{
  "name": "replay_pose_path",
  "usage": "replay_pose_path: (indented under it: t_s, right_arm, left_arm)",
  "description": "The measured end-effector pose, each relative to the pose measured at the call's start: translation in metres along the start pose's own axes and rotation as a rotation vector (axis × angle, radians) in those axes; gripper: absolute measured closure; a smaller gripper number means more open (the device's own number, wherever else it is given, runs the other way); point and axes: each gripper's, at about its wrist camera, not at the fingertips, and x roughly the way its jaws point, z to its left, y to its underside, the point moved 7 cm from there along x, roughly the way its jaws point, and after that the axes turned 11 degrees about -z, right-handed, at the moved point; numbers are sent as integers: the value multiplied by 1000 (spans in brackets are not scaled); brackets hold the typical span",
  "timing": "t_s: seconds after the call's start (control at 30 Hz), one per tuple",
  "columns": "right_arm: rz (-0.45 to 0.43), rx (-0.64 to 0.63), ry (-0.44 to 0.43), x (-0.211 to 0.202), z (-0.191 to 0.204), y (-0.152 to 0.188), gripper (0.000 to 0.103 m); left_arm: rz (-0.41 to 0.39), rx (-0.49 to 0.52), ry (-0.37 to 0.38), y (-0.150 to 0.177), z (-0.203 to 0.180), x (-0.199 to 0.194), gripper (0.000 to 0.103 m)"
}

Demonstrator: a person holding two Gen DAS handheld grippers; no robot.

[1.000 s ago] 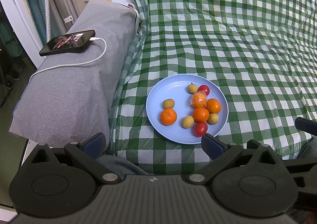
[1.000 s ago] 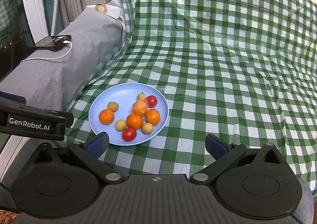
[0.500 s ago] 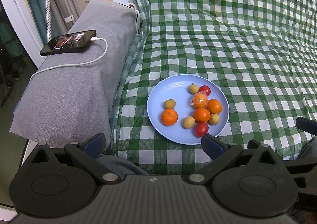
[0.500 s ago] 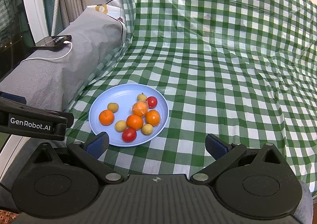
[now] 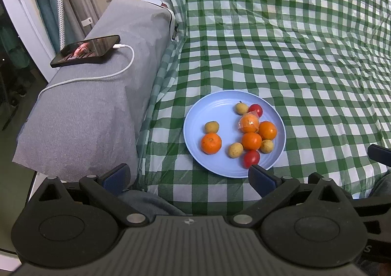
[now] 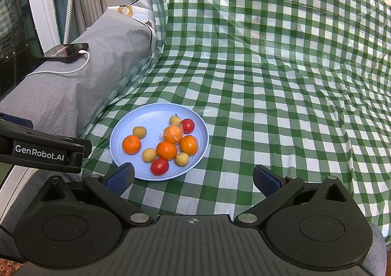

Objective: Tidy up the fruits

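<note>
A light blue plate [image 5: 202, 114] [image 6: 146, 117] lies on a green checked cloth and holds mixed fruit: several oranges [image 5: 211, 143] [image 6: 132, 144], one wrapped in plastic [image 5: 249, 122] [image 6: 173, 133], two red tomatoes [image 5: 251, 158] [image 6: 159, 166] and several small tan fruits [image 5: 235, 150] [image 6: 149, 154]. My left gripper [image 5: 189, 175] is open and empty, just short of the plate's near rim. My right gripper [image 6: 193, 179] is open and empty, near the plate's near right edge. The left gripper's body [image 6: 41, 151] shows at the left in the right wrist view.
A grey padded armrest [image 5: 80, 110] [image 6: 80, 80] runs along the left, with a black phone [image 5: 85, 50] [image 6: 64, 50] and a white charging cable [image 5: 97, 75] on it. Curtains and a white frame [image 6: 36, 2] stand beyond. The checked cloth [image 5: 293, 56] spreads far and right.
Both grippers have crept slightly, so the plate sits a touch lower and to the right in each view. Nothing was grasped and the fruit has not moved.
</note>
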Motion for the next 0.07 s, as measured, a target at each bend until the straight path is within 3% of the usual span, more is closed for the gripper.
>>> replay_pose_path:
  t_s: [0.07]
  right_arm:
    - [0, -2, -4, 1, 1, 0, 1]
  left_arm:
    - [-1, 1, 0, -1, -1, 1, 0]
